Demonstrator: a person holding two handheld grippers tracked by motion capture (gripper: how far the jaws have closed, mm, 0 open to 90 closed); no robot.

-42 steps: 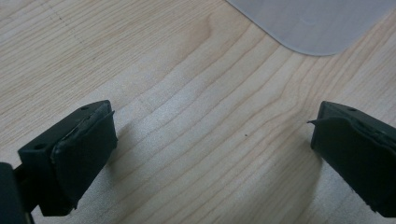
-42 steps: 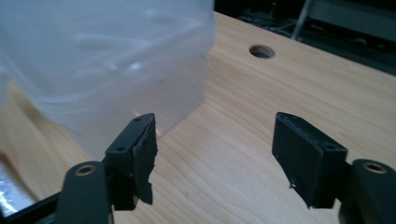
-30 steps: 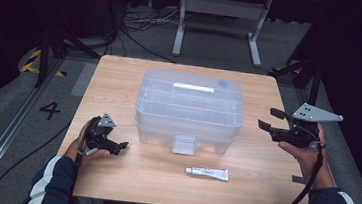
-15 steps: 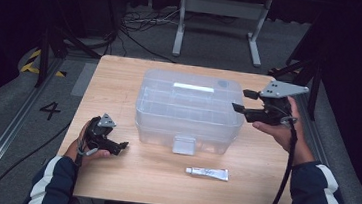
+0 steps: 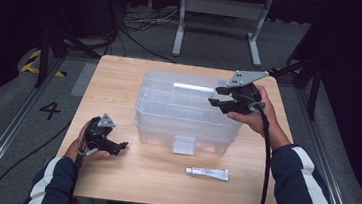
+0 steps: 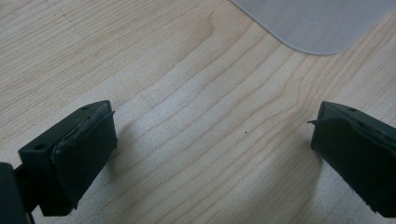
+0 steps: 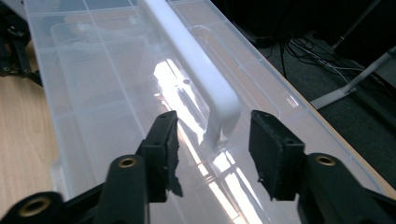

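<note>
As jaws narrowed, right gripper (image 5: 218,97) moved over box (image 5: 168,112) handle (image 7: 196,70)

We look along our right gripper (image 7: 212,144), its two black jaws standing apart over the clear plastic box (image 7: 107,93). The jaws have just been closing, and between them lies the near end of the box's white handle (image 7: 201,79), not yet pressed by either pad (a gap shows on both sides). The handle runs away along the lid. At the upper left, beside the box, the other gripper (image 7: 16,51) sits over the wooden table (image 7: 21,140).
</note>
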